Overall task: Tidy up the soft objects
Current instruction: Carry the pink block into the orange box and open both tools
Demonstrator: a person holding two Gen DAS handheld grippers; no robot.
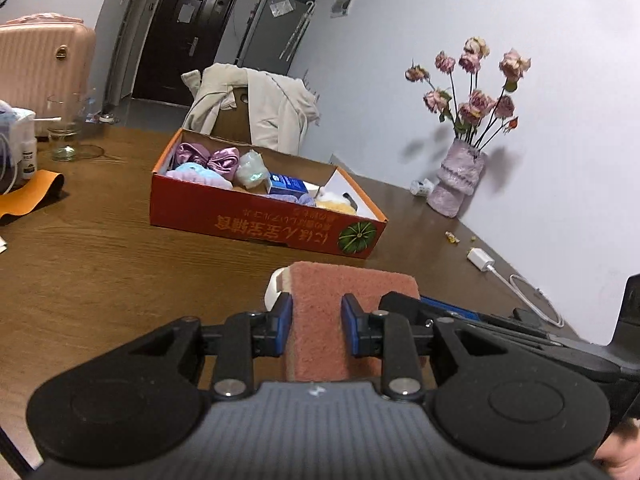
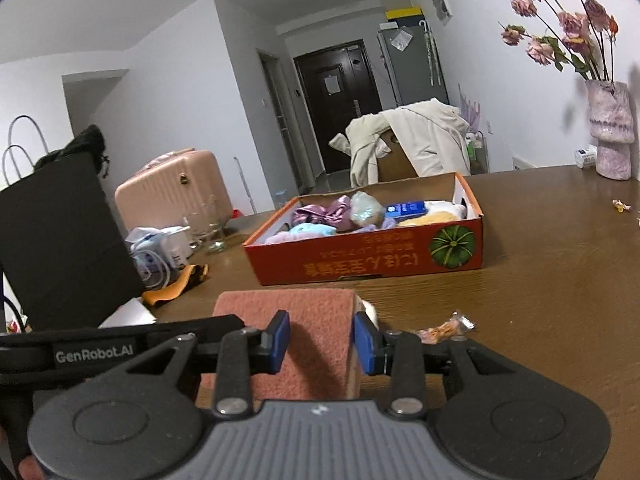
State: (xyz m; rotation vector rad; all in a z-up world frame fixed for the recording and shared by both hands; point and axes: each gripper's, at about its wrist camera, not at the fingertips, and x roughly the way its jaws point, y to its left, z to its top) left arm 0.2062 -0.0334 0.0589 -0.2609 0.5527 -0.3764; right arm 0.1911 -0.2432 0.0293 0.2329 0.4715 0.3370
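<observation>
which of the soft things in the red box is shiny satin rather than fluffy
The purple satin scrunchie at the far end of the red cardboard box; its folds gleam, whereas the pale blue fluffy piece and yellow plush toy look matte.

"GenRobot.AI" stands in pale letters on the black strap (image 2: pixel 94 356) at the left of the right wrist view; the yellow characters on the orange box (image 2: pixel 376 258) appear upside down and unreadable.
</observation>
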